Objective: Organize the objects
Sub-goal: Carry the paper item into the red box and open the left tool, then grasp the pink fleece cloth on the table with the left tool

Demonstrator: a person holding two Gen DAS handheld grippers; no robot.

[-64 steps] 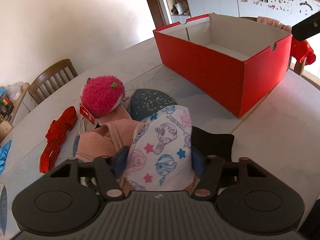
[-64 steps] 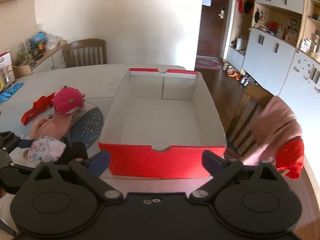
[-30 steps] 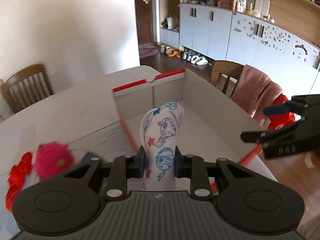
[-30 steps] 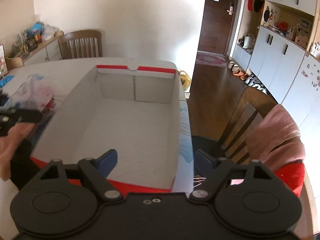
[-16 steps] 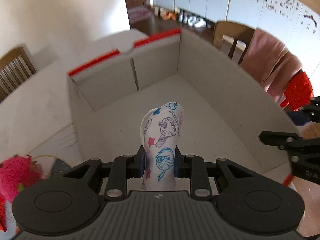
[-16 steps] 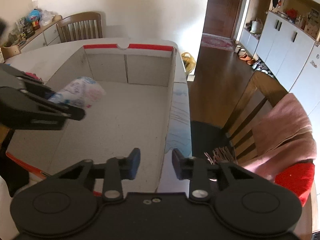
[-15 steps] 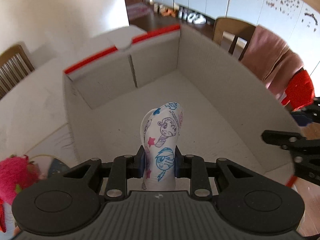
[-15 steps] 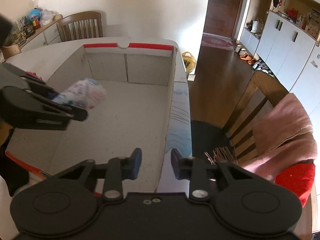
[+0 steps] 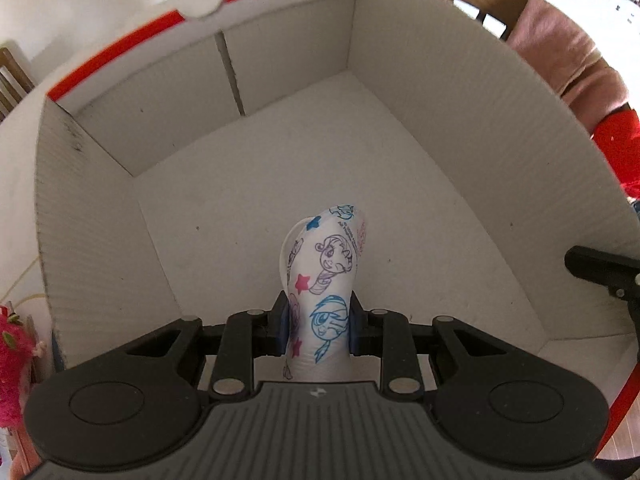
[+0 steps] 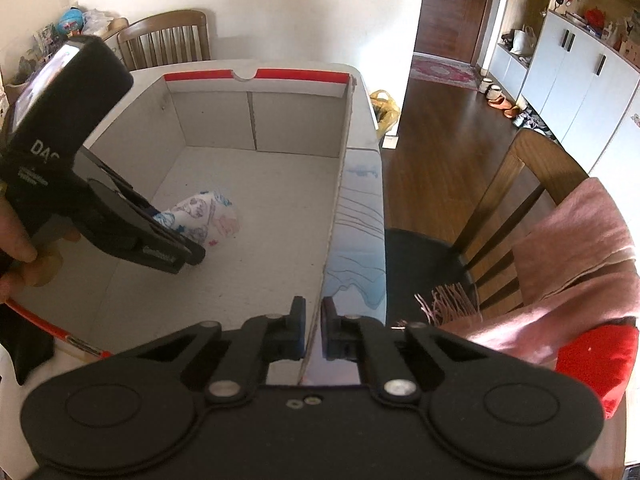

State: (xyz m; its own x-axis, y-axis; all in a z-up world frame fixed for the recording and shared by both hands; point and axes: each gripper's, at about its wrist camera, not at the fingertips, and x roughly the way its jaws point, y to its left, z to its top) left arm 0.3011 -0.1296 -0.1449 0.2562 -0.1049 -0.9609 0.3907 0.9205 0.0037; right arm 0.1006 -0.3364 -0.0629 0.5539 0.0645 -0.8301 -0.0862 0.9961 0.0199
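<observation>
My left gripper [image 9: 320, 322] is shut on a white cartoon-print cloth [image 9: 326, 280] and holds it upright, low inside the red cardboard box [image 9: 440, 100]. Seen from the right wrist, the cloth [image 10: 204, 216] hangs close above the bare white floor of the box [image 10: 216, 120], with the left gripper [image 10: 176, 240] reaching in from the left in a person's hand [image 10: 16, 240]. My right gripper [image 10: 314, 320] is shut on the top edge of the box's right wall, one finger on each side. Part of it [image 9: 600, 268] shows at the right edge of the left wrist view.
A pink plush toy [image 9: 12, 360] lies on the table left of the box. Right of the table, a wooden chair [image 10: 520, 184] carries a pink scarf [image 10: 580, 240] and a red cloth [image 10: 600, 360]. Another chair [image 10: 168, 36] stands at the far side.
My left gripper carried the cloth from the pile over the box's edge and down inside. My right gripper moved to the right wall and its jaws went from wide open to shut on it.
</observation>
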